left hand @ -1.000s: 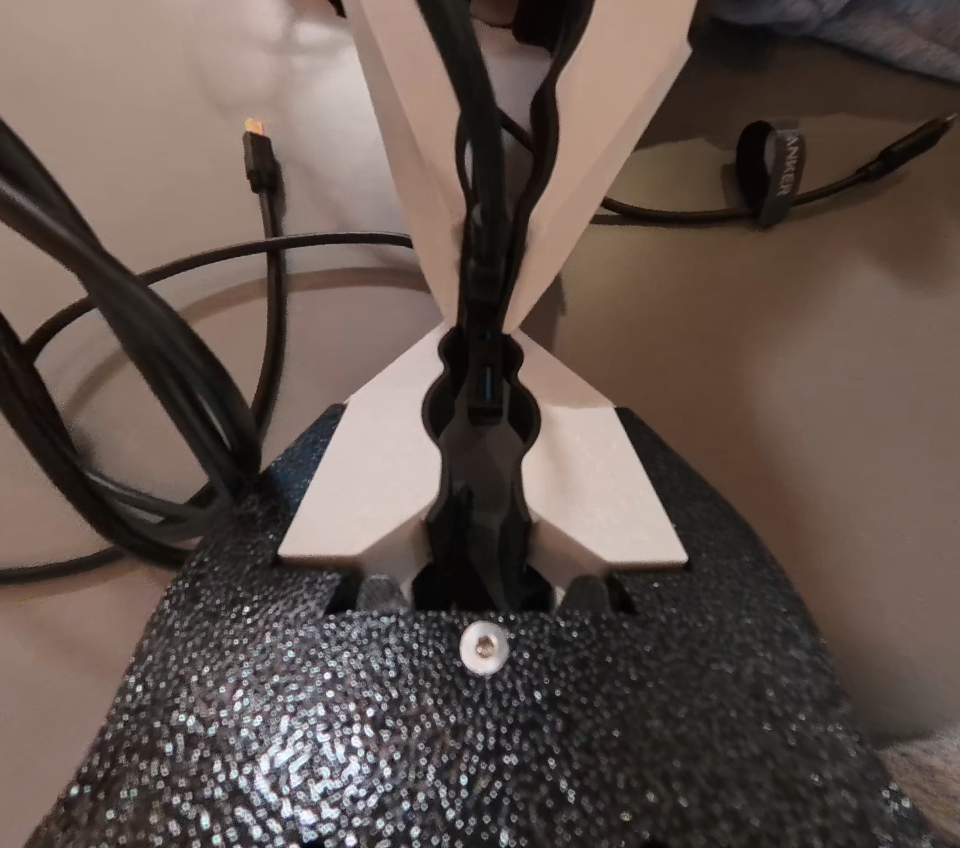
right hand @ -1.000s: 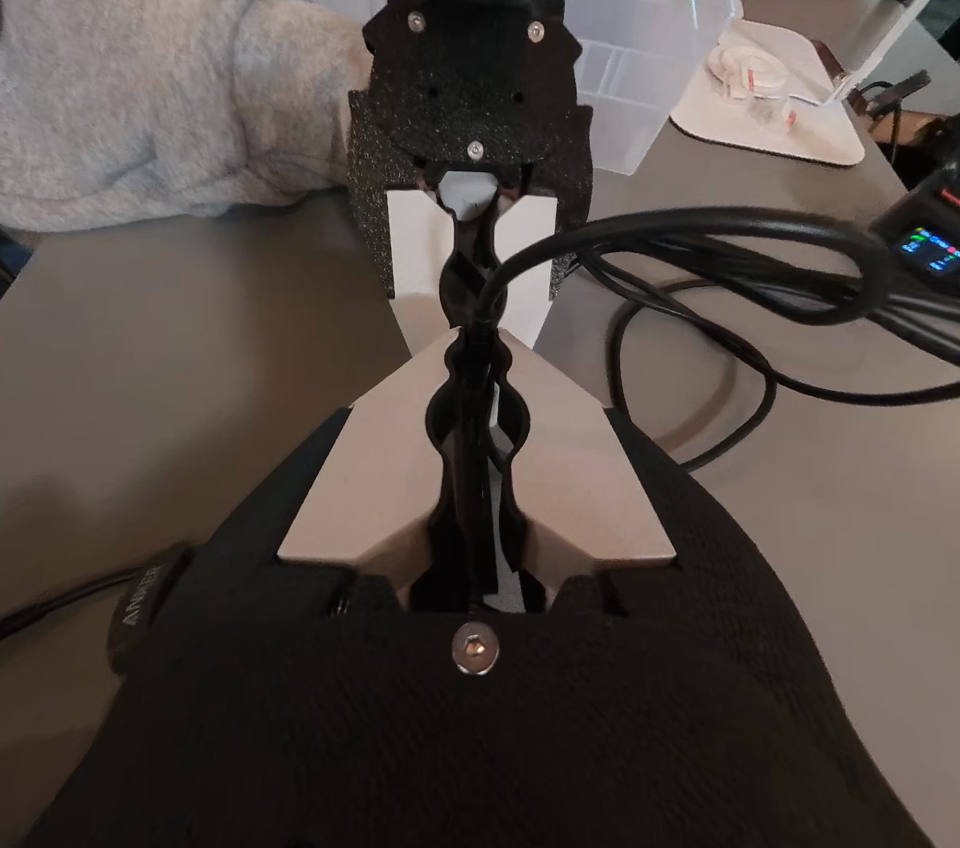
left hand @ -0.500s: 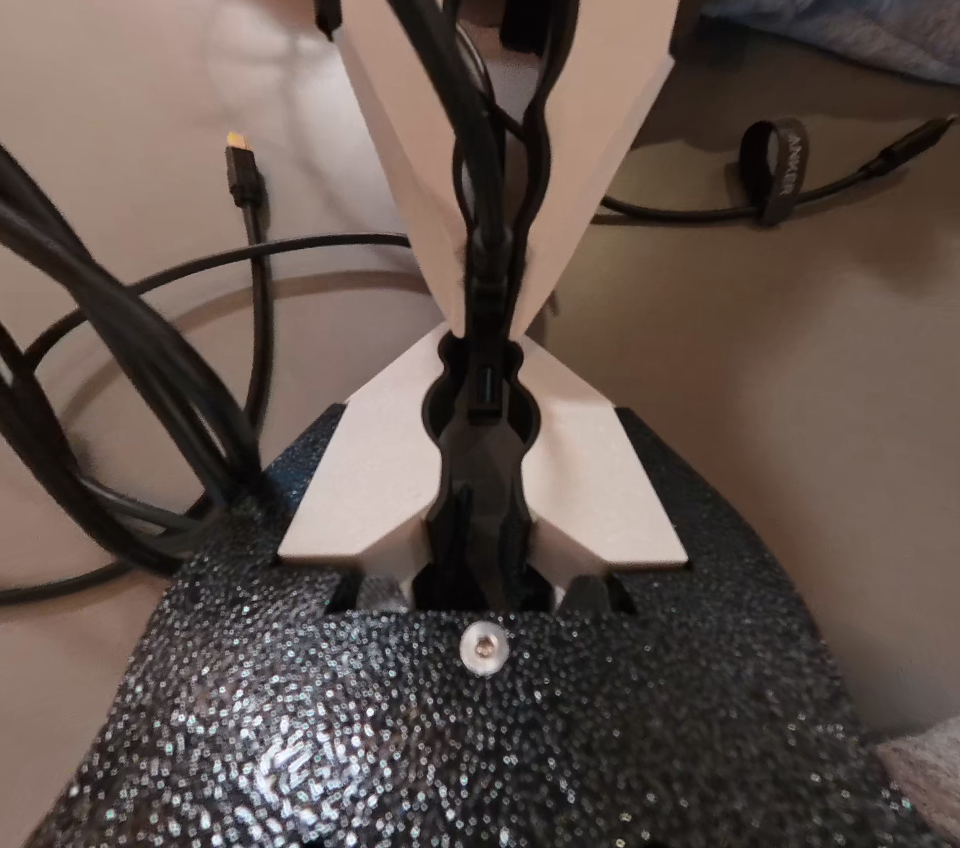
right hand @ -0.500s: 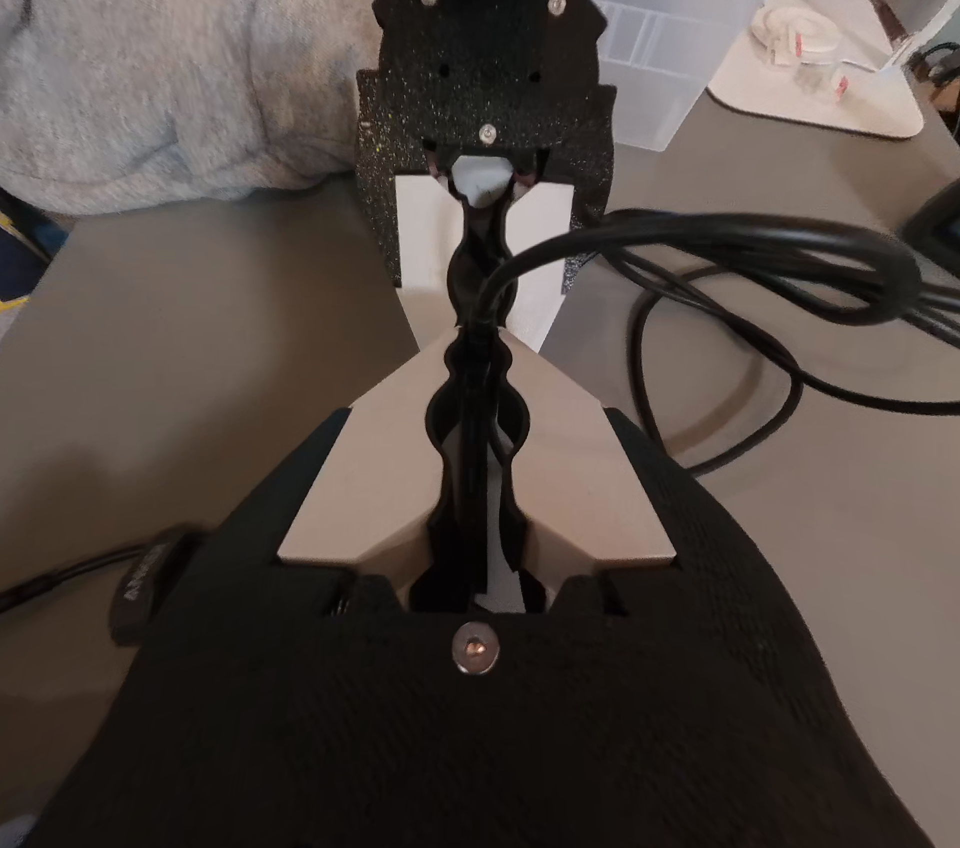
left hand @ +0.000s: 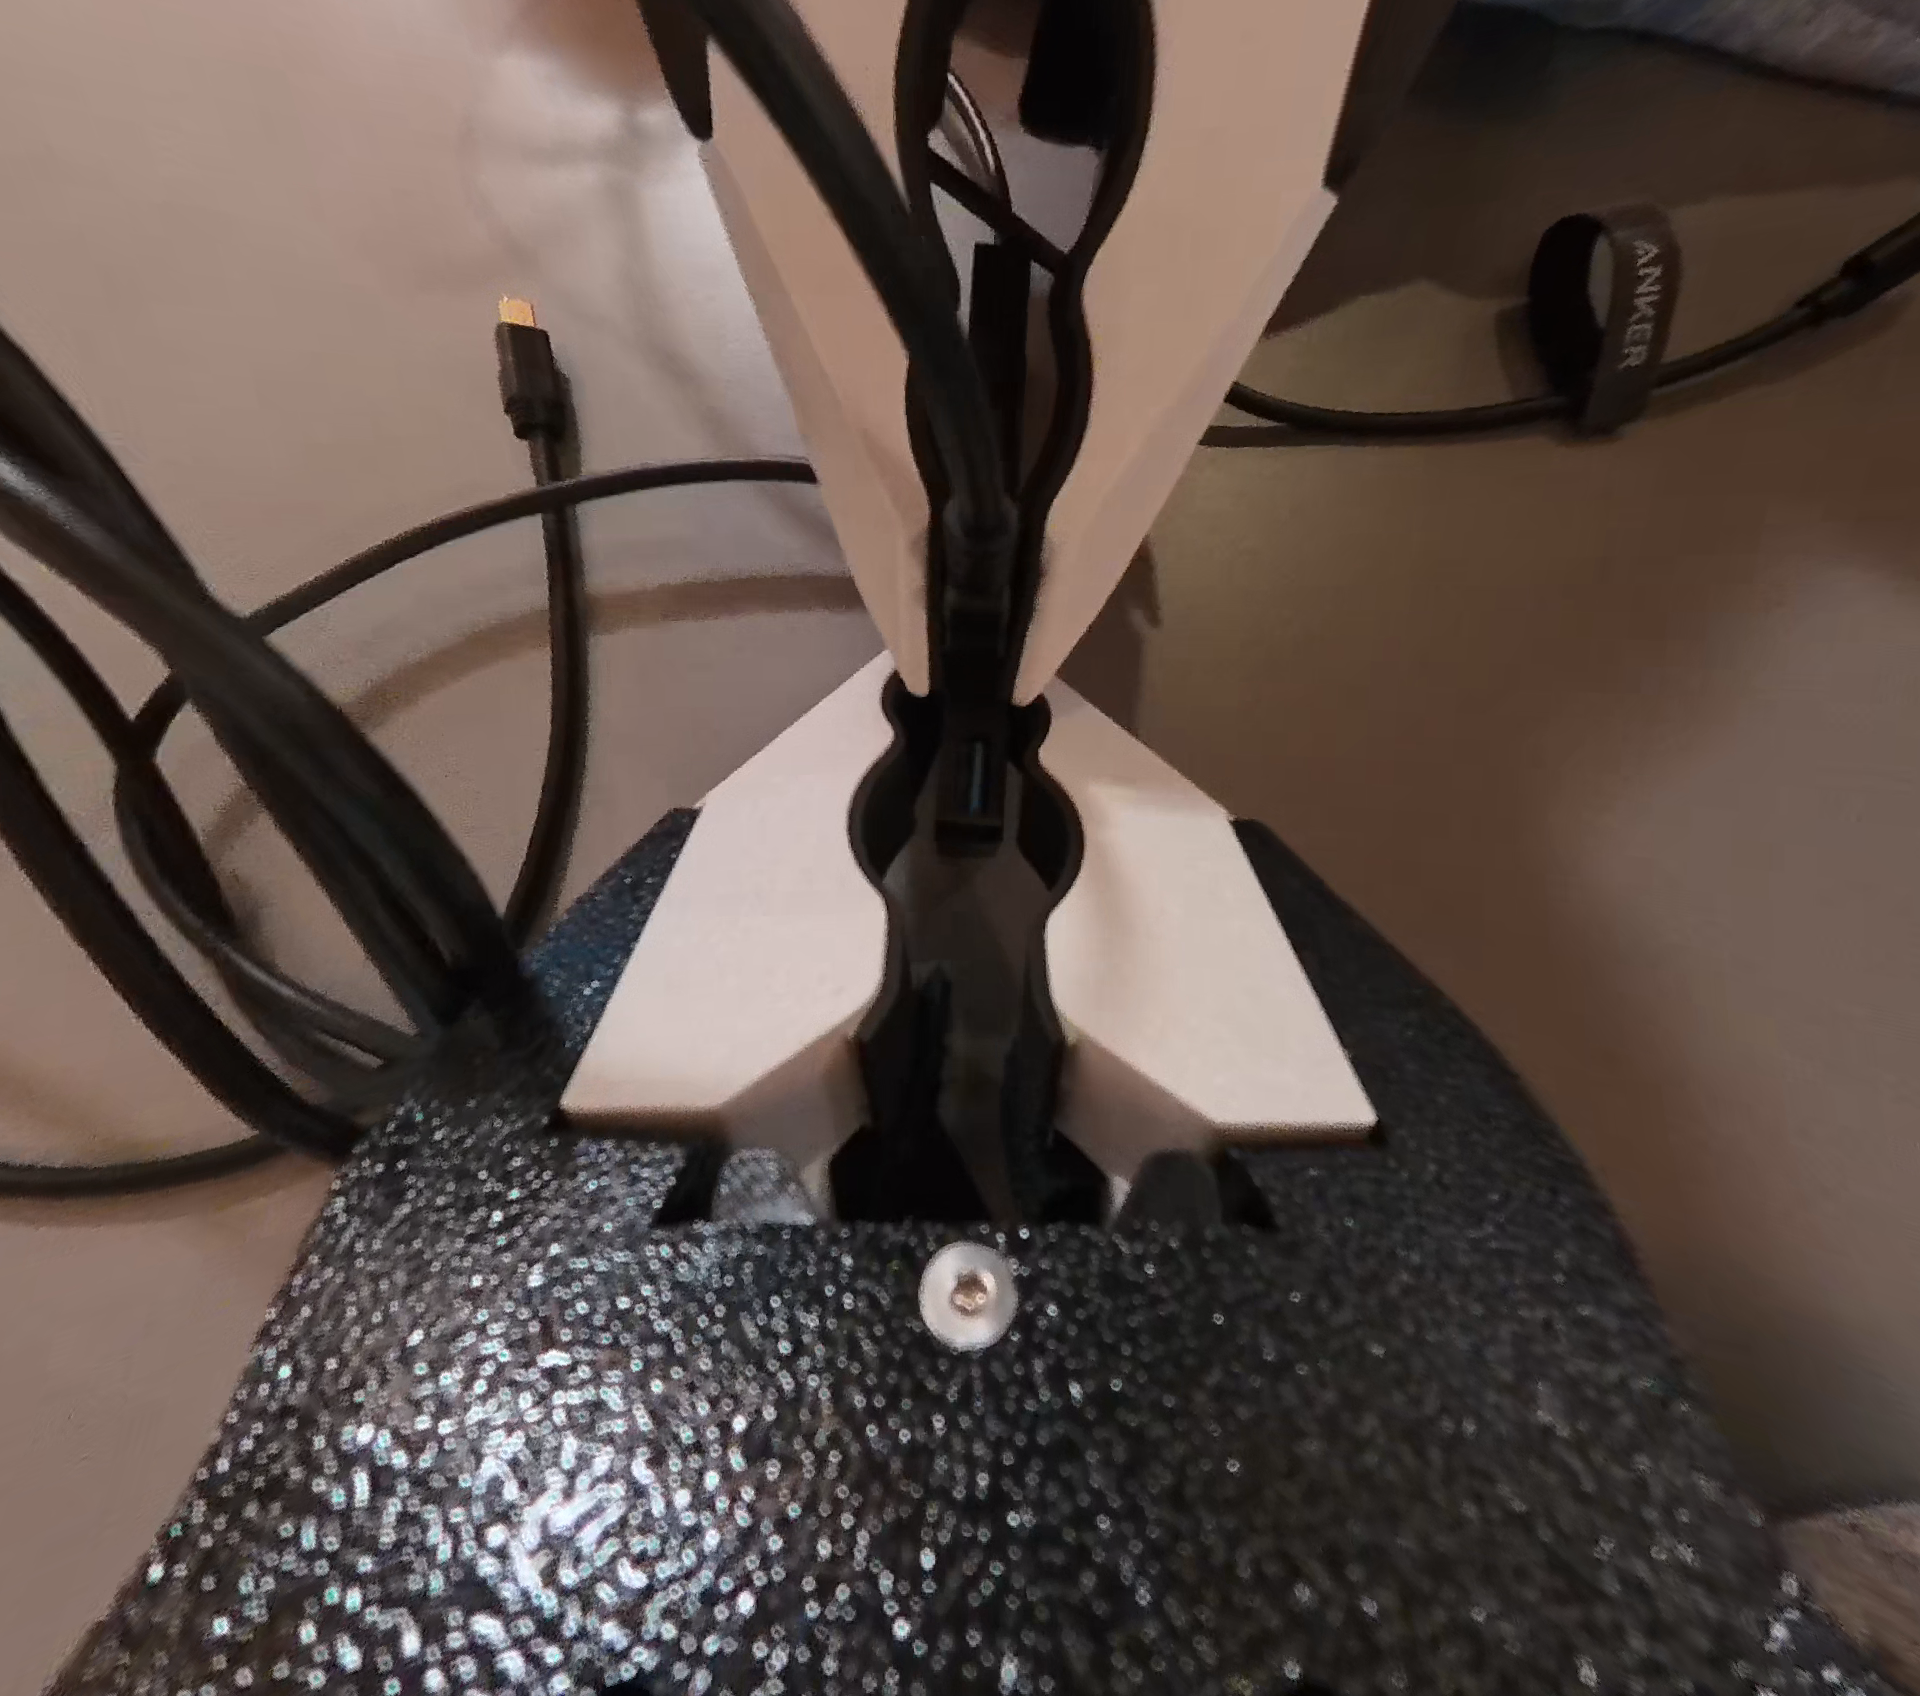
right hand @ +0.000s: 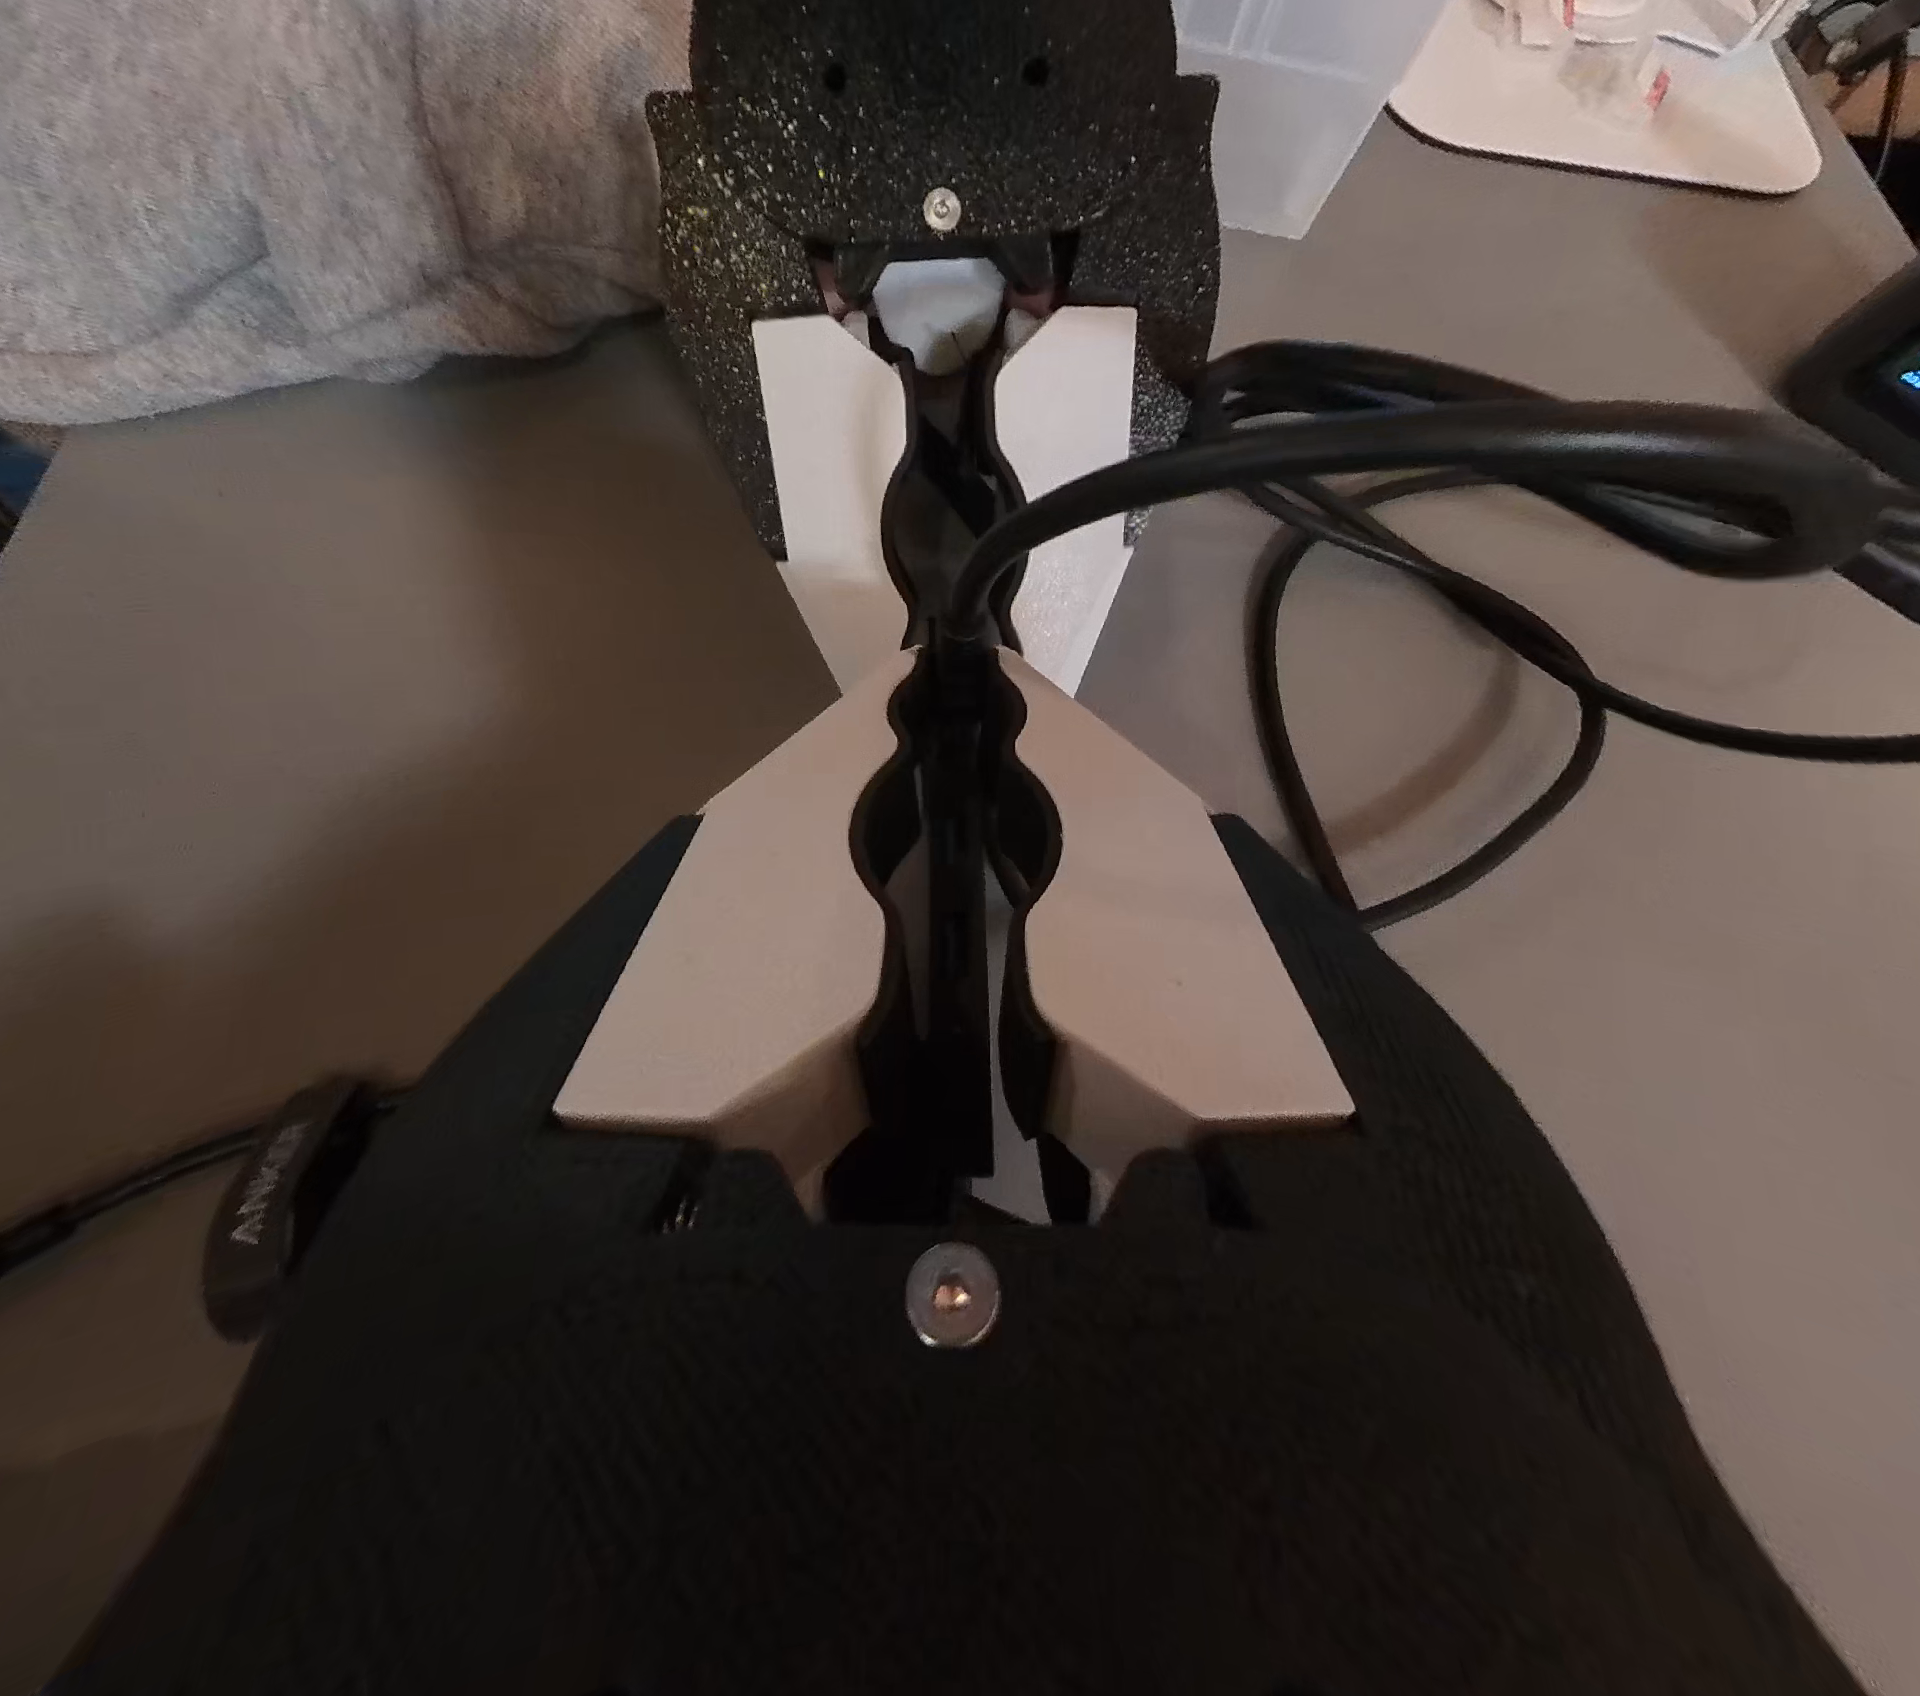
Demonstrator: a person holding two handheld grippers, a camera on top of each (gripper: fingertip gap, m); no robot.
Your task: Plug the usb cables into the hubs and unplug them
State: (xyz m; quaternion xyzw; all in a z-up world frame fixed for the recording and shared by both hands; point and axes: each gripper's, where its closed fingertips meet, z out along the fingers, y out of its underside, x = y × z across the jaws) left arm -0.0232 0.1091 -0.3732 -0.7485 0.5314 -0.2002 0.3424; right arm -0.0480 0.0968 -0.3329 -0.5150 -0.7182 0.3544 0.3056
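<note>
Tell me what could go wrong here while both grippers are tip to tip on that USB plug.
1. The left gripper and right gripper meet nearly tip to tip, so their fingers may collide.
2. The thick black cable arcs sideways from the plug; its pull could tilt the plug.

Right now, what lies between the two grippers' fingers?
A black USB plug, seen in the left wrist view: the right gripper holds it against the hub in the left gripper.
</note>
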